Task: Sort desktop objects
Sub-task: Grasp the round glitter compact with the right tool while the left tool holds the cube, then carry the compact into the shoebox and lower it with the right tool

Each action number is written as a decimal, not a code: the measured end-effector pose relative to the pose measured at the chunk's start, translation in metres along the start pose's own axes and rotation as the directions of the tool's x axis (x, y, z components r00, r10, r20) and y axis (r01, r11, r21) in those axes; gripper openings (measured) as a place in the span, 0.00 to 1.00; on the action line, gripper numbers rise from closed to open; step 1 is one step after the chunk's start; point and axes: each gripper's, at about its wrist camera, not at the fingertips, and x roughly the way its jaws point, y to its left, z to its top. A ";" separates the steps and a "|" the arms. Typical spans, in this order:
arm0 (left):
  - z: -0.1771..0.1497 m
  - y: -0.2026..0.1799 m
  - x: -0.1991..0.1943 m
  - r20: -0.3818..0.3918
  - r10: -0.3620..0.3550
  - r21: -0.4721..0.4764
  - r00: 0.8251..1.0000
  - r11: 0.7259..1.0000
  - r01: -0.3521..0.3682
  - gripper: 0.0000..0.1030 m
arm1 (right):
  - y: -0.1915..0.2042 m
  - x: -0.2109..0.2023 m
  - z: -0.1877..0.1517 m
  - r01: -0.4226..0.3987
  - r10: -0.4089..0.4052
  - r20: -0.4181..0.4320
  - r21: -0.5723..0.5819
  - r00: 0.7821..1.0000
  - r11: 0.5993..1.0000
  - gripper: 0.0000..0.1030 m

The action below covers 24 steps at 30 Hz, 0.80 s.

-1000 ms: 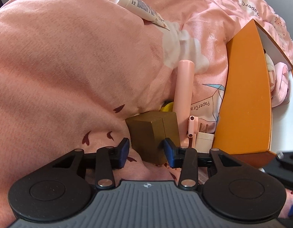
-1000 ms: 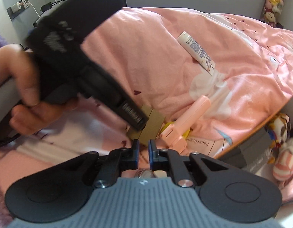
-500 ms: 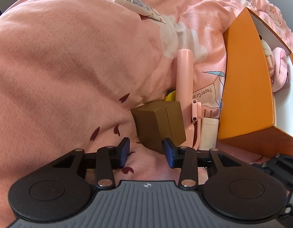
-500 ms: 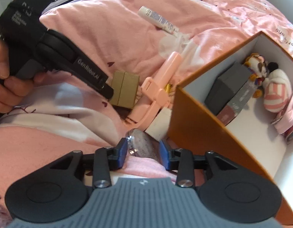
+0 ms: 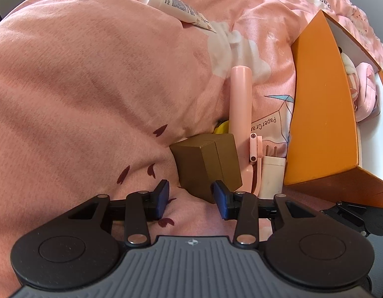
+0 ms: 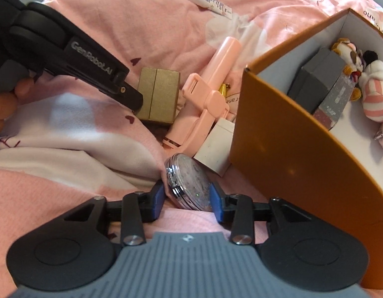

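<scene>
Between your right gripper (image 6: 186,200) pads sits the round glittery compact (image 6: 187,183), tilted on the soft pink quilt (image 6: 97,149) just beside the orange box (image 6: 286,144); the jaws have just been opening and stand apart, not yet pressing it. If you close off-centre, its slick curved rim could squirt out or sink into the bedding. Your left gripper (image 5: 190,196) hangs apart too, before the gold box (image 5: 209,164), gripping nothing.

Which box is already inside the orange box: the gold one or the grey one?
The grey box stands inside the orange box; the gold box lies outside, on the blanket.
</scene>
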 end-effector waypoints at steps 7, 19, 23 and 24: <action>0.000 0.002 0.000 0.000 -0.006 -0.004 1.000 1.000 0.006 0.46 | 0.002 -0.010 -0.002 -0.003 0.003 0.025 -0.002 1.000 1.000 0.25; 0.004 -0.001 -0.006 0.013 -0.013 -0.026 1.000 1.000 0.013 0.47 | -0.010 -0.070 -0.002 -0.020 0.013 0.142 0.051 0.990 0.999 0.14; 0.007 -0.010 -0.014 0.039 -0.026 -0.029 0.999 0.999 0.027 0.59 | -0.012 -0.093 0.001 -0.021 0.013 0.181 0.041 0.983 0.999 0.14; 0.008 -0.013 -0.015 0.043 -0.024 -0.025 0.999 0.999 0.025 0.59 | -0.013 -0.100 0.001 -0.023 0.015 0.192 0.037 0.981 0.999 0.14</action>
